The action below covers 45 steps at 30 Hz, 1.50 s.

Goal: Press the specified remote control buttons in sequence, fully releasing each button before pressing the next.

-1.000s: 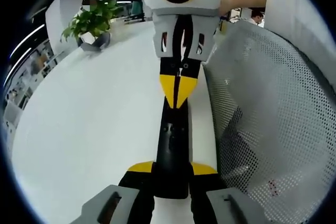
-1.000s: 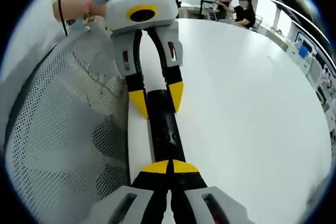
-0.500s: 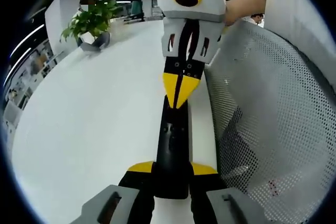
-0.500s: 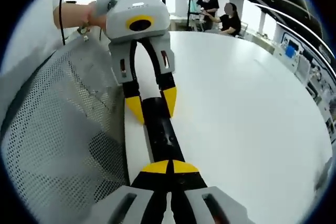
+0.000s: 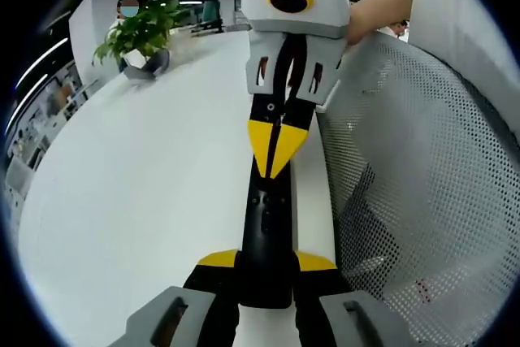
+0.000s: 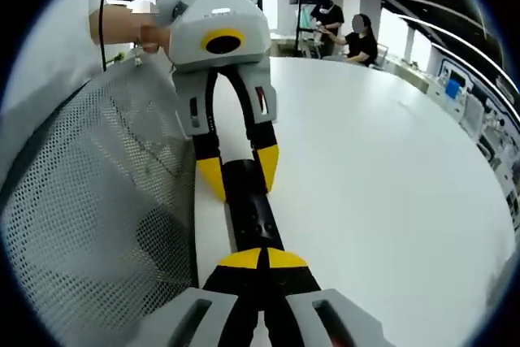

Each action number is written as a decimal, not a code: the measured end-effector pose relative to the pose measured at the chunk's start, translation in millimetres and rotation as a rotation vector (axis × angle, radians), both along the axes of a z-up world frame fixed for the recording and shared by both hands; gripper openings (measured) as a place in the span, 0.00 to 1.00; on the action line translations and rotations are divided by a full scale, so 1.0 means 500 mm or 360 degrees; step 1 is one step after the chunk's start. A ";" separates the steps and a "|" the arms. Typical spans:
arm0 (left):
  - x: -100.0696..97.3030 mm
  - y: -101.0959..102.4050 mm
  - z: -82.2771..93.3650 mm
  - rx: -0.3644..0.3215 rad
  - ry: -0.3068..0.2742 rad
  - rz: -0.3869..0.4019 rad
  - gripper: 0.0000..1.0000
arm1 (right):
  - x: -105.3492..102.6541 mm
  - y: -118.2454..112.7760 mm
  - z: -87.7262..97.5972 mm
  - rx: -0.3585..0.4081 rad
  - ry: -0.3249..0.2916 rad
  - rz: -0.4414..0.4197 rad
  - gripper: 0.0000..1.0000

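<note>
- Remote first: one black remote control, lying lengthways on the white table and running from my left gripper toward the right one.
- I read the left gripper as clamped on the remote's near end, a yellow tip on each side of the black body, steadying it.
- Left of the remote in the left gripper view I have bare tabletop, with one potted plant far back at the table's edge.
- At the other end, the right gripper comes in nose-down with its yellow tips pressed together into one point, right over the remote's far half.
- I cannot tell whether that point is touching a button or just clear of it; the buttons themselves are too small to make out.
- My judgement: we are in a press step, right tip acting as the finger.
- Next move calls for a straight push down on the target button, then a full lift clear before shifting along to the next one, while the left clamp keeps the remote from sliding.
- Far right in this view, one grey mesh chair back sits just beside the table edge.
- Count: two grippers, one remote, one plant, one mesh chair.
- In the right gripper view, two people stand well back beyond the table.
</note>
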<state>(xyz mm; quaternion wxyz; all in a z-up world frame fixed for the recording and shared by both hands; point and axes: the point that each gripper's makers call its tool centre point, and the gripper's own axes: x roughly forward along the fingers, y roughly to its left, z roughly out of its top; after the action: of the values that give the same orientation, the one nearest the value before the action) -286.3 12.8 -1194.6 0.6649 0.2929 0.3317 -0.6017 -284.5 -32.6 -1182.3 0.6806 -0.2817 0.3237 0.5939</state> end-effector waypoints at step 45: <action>-0.002 -0.001 0.000 0.0018 -0.0005 0.0001 0.23 | 0.000 0.015 -0.003 -0.0130 0.0017 0.0098 0.00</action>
<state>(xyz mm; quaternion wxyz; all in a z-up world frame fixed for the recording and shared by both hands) -287.3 12.4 -1194.8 0.6639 0.2976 0.3341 -0.5992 -284.3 -25.1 -1183.6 0.6482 -0.3157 0.3425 0.6024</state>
